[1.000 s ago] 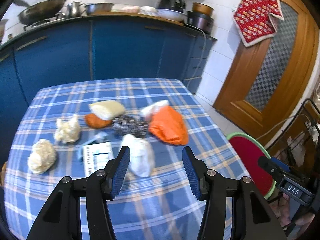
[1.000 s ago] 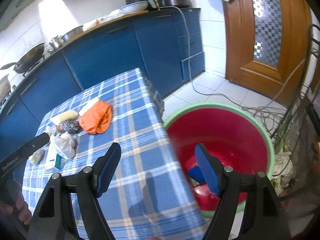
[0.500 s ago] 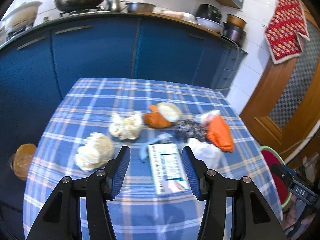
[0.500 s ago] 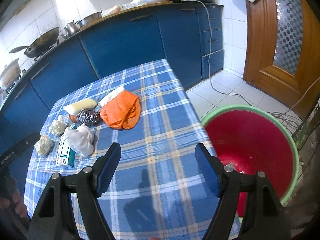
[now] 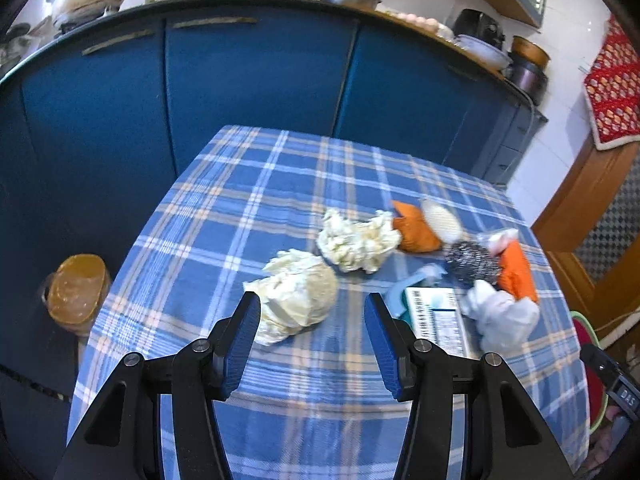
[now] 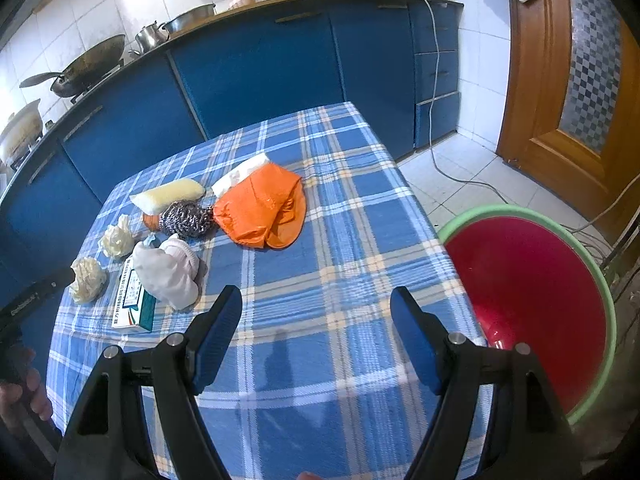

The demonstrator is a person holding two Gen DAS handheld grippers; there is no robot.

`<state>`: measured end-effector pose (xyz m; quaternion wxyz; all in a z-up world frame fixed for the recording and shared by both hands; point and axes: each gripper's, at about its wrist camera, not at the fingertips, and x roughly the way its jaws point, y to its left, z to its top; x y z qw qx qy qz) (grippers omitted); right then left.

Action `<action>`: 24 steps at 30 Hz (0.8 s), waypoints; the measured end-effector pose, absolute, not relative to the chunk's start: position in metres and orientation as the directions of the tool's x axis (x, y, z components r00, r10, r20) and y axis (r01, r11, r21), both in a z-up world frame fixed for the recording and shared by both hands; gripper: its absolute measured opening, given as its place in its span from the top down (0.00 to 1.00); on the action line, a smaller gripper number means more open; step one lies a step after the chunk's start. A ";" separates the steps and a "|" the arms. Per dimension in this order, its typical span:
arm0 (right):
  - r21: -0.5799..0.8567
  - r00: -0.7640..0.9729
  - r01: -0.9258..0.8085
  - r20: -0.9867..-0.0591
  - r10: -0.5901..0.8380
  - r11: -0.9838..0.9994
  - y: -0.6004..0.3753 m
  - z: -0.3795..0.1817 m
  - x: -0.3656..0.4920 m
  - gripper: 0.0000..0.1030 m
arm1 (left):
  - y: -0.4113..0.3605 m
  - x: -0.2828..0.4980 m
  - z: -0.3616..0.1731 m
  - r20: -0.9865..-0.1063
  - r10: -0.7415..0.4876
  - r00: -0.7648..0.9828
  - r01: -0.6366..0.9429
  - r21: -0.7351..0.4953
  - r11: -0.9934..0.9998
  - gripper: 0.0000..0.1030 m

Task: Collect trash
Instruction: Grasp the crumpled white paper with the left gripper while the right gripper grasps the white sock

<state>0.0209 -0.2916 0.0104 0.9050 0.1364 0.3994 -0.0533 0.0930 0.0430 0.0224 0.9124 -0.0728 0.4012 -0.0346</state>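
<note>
Over a bench [image 5: 248,216] draped in blue plaid cloth, the left gripper [image 5: 310,334] hangs with its fingers [image 5: 240,344] spread and nothing pinched; a crumpled wad of cream paper [image 5: 298,294] lies just ahead of them, near the left fingertip, apart from the pads. A second paper wad [image 5: 358,240] sits just beyond it, touching or nearly so. Farther ahead and toward the right finger lie an orange scrap [image 5: 414,228], a steel scouring ball [image 5: 472,262], a printed carton [image 5: 438,318] and a crumpled white bag [image 5: 502,316] resting against the carton.

The right gripper [image 6: 316,330] also has its fingers [image 6: 218,332] spread wide over bare cloth, gripping nothing. Ahead of them an orange plastic bag [image 6: 262,210] lies flat; the white bag [image 6: 168,274] and carton [image 6: 134,302] are off beyond the left fingertip, with the paper wads [image 6: 88,280] farther out. A red tub with a green rim [image 6: 532,292] stands beside the bench, past the right finger. A hand [image 6: 20,384] shows at the frame's left edge.
</note>
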 end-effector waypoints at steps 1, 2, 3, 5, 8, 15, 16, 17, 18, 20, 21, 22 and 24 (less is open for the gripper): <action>0.203 0.675 0.203 -0.738 0.014 0.958 -0.290 0.010 0.022 0.25 | 0.044 0.096 0.020 -0.735 -0.116 0.668 -0.001 -0.157 0.988 0.46; 0.201 0.674 0.199 -0.738 0.015 0.959 -0.288 0.010 0.023 0.25 | 0.045 0.099 0.017 -0.743 -0.111 0.661 -0.006 -0.153 0.988 0.46; 0.199 0.674 0.195 -0.738 0.016 0.960 -0.287 0.011 0.024 0.25 | 0.045 0.102 0.014 -0.748 -0.107 0.655 -0.011 -0.151 0.989 0.46; 0.197 0.674 0.190 -0.738 0.018 0.962 -0.283 0.011 0.025 0.25 | 0.045 0.107 0.009 -0.758 -0.108 0.643 -0.016 -0.154 0.988 0.46; 0.194 0.674 0.182 -0.739 0.021 0.964 -0.280 0.012 0.027 0.25 | 0.046 0.114 0.004 -0.764 -0.107 0.636 -0.022 -0.157 0.987 0.46; 0.193 0.670 0.165 -0.742 0.034 0.967 -0.270 0.011 0.032 0.25 | 0.050 0.125 -0.002 -0.759 -0.123 0.639 -0.020 -0.176 0.984 0.46; 0.193 0.669 0.163 -0.742 0.035 0.968 -0.268 0.011 0.033 0.25 | 0.050 0.126 -0.001 -0.757 -0.125 0.641 -0.018 -0.178 0.984 0.46; 0.192 0.669 0.160 -0.742 0.037 0.968 -0.266 0.012 0.034 0.25 | 0.050 0.127 -0.001 -0.755 -0.127 0.643 -0.015 -0.179 0.984 0.46; 0.192 0.669 0.156 -0.742 0.039 0.969 -0.263 0.012 0.035 0.25 | 0.050 0.128 -0.002 -0.754 -0.130 0.644 -0.012 -0.180 0.984 0.46; 0.189 0.668 0.146 -0.743 0.044 0.971 -0.257 0.012 0.037 0.25 | 0.052 0.130 -0.002 -0.750 -0.139 0.646 -0.007 -0.189 0.982 0.46; 0.187 0.667 0.140 -0.744 0.047 0.972 -0.253 0.013 0.038 0.25 | 0.053 0.131 -0.003 -0.748 -0.147 0.648 -0.005 -0.197 0.980 0.46; 0.185 0.667 0.135 -0.744 0.049 0.973 -0.250 0.013 0.039 0.25 | 0.055 0.132 -0.003 -0.745 -0.155 0.648 -0.003 -0.207 0.978 0.46; 0.178 0.665 0.126 -0.745 0.051 0.976 -0.242 0.013 0.041 0.25 | 0.058 0.133 -0.004 -0.741 -0.171 0.649 0.000 -0.225 0.974 0.46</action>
